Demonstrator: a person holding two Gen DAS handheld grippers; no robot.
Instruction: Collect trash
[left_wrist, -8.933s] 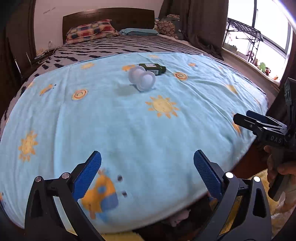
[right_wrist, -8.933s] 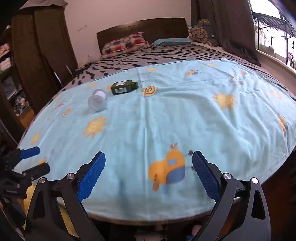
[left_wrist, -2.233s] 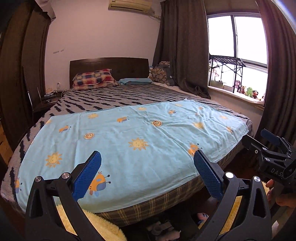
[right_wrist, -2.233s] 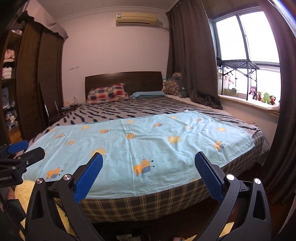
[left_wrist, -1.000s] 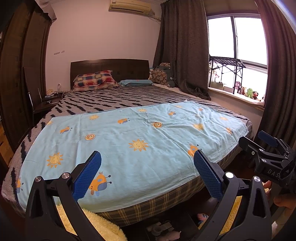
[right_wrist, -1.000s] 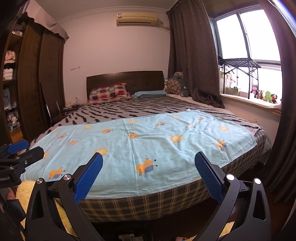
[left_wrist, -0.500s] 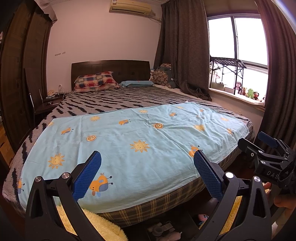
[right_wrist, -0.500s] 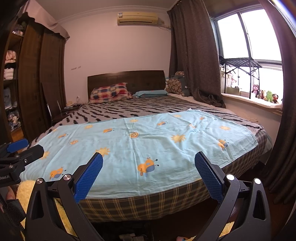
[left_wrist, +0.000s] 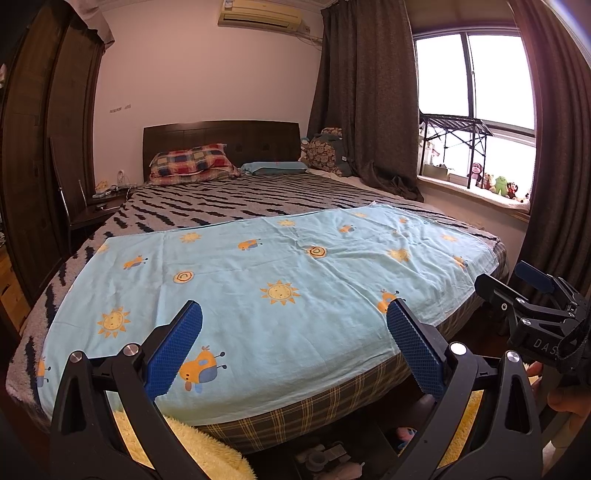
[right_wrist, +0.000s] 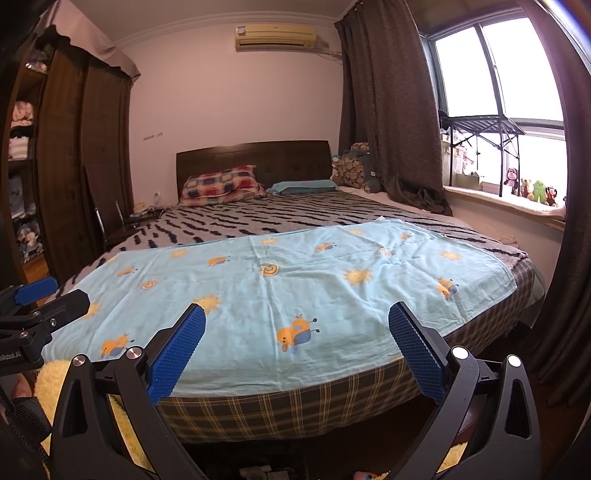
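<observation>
A light blue sheet (left_wrist: 280, 280) (right_wrist: 295, 288) with suns and cartoon prints lies over the foot of the bed, and I see no cups or bottle on it. My left gripper (left_wrist: 293, 321) stands open before the bed's near edge with nothing between its blue pads. My right gripper (right_wrist: 295, 325) is open too, holding nothing. In the left wrist view the right gripper (left_wrist: 517, 284) shows at the far right with a hand (left_wrist: 565, 402) beneath it. The left gripper (right_wrist: 48, 299) shows at the left edge of the right wrist view.
Striped bedding (left_wrist: 240, 199) and a plaid pillow (left_wrist: 192, 162) lie near the dark headboard. A dark wardrobe (left_wrist: 44, 166) stands left, curtains (left_wrist: 362, 110) and a window sill with toys (left_wrist: 495, 182) right. A fluffy yellow rug (left_wrist: 199, 446) and small clutter (left_wrist: 325, 458) lie on the floor below.
Since 8.9 s ago both grippers drew back from the bed, and the cups and green bottle are gone from the sheet. Over the last second the views only shifted slightly.
</observation>
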